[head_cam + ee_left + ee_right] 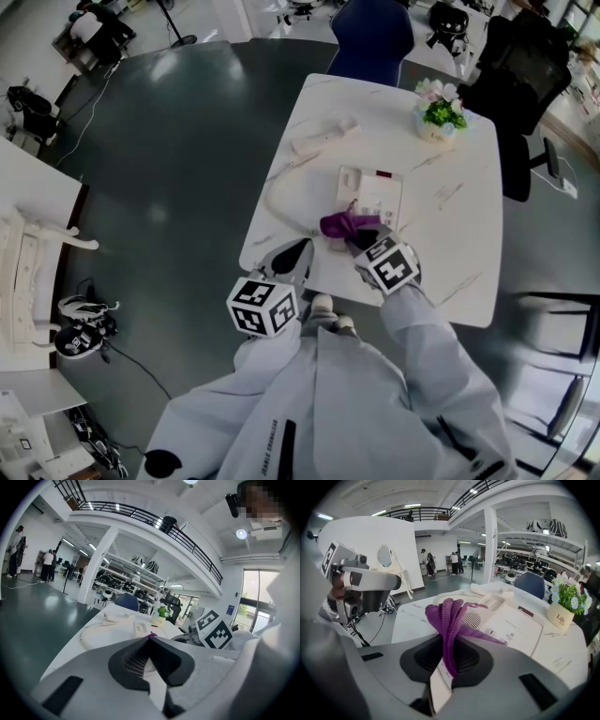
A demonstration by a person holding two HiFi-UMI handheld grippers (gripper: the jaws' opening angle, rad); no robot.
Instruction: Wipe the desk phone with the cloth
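Head view puts our right gripper [364,240] at the near end of the phone [373,192] on the bench [450,248]. We judge the wipe could shove the unbraced phone along or snag the cloth [341,225] on its keys. That gripper is clamped tight on a bunched fold of cloth draping onto the phone, while our left gripper [292,259] waits by the bench's near edge, jaws together and empty.

floor [187,141]: dark grey, glossy
table [459,234]: white, marbled top
seating: blue chair [373,33] at far edge, black chair [520,75] nearby
upstairs: balcony railing [140,513]
light: bright window [255,603]
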